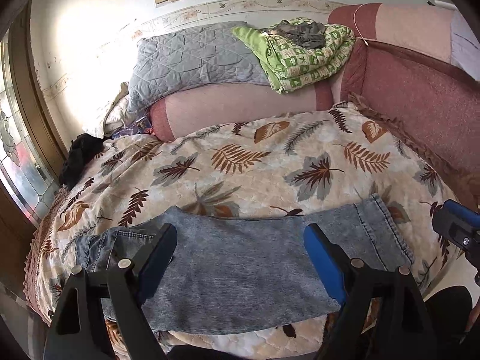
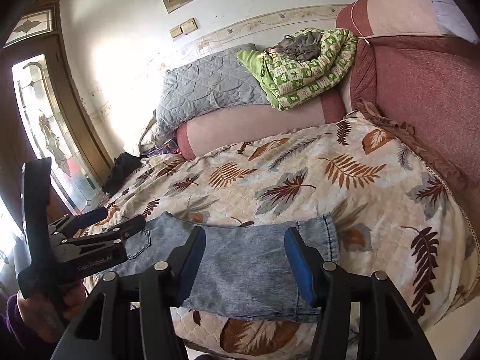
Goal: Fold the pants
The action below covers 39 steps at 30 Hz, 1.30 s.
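Bed (image 1: 270,162), leaf-print quilt, carries all. Jeans (image 1: 240,258) lie flat along its near edge, already doubled lengthwise; waist end at 9 o'clock, hems at 3 o'clock. Denim: judged soft, moderately heavy, non-slip, will drape when lifted; best taken at hem and waistband. Left tool (image 1: 240,255) jaws wide apart, hovering, empty. Right tool (image 2: 244,258) jaws apart, holding nothing.
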{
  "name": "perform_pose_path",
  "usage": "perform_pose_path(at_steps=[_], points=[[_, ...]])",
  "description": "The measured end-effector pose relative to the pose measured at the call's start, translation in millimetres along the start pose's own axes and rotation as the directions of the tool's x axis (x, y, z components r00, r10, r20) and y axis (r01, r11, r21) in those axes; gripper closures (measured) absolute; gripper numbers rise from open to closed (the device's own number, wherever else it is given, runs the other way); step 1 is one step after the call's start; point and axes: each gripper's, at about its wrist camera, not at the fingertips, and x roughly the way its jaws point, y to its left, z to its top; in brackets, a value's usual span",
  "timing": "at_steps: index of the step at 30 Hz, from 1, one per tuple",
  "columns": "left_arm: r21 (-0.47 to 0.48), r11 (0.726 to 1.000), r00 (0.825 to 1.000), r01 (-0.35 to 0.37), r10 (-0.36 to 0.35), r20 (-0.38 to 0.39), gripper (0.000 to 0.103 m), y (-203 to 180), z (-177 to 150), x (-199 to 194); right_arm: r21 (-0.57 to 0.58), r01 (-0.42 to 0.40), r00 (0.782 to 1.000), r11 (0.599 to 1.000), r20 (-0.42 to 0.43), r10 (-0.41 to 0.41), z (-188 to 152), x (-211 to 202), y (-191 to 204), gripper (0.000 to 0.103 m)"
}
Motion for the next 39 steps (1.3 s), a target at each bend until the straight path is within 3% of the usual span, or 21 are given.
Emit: perform_pose_path(at_steps=[27, 31, 35, 39], points=[[-0.002, 1.0, 0.998, -0.001, 0.001, -0.06, 0.016, 5.4, -15.4, 26.7, -0.017, -0.018, 0.995, 1.0, -0.094, 0.017, -15.1, 39.1, 7.2, 0.044], [-0.003, 1.0, 0.996, -0.014, 0.014, -0.088, 0.016, 9.0, -24.1, 39.3, -0.006, 0.003, 0.984, 1.0, -0.175, -0.004, -28.1, 65.2, 2.7, 0.044], [0.002, 0.999, 0.989, -0.032, 0.032, -0.143, 0.016, 7.3, -41.3, 61.6, 0.018, 0.06, 0.957, 0.998, -0.287, -0.052, -50.6, 97.1, -12.7, 0.045], [0.008, 1.0, 0.975, -0.028, 0.03, -0.221, 0.016, 0.4, -60.5, 89.4, 0.019, 0.095, 0.942, 0.995, -0.325, -0.084, -64.4, 109.5, -21.9, 0.045]])
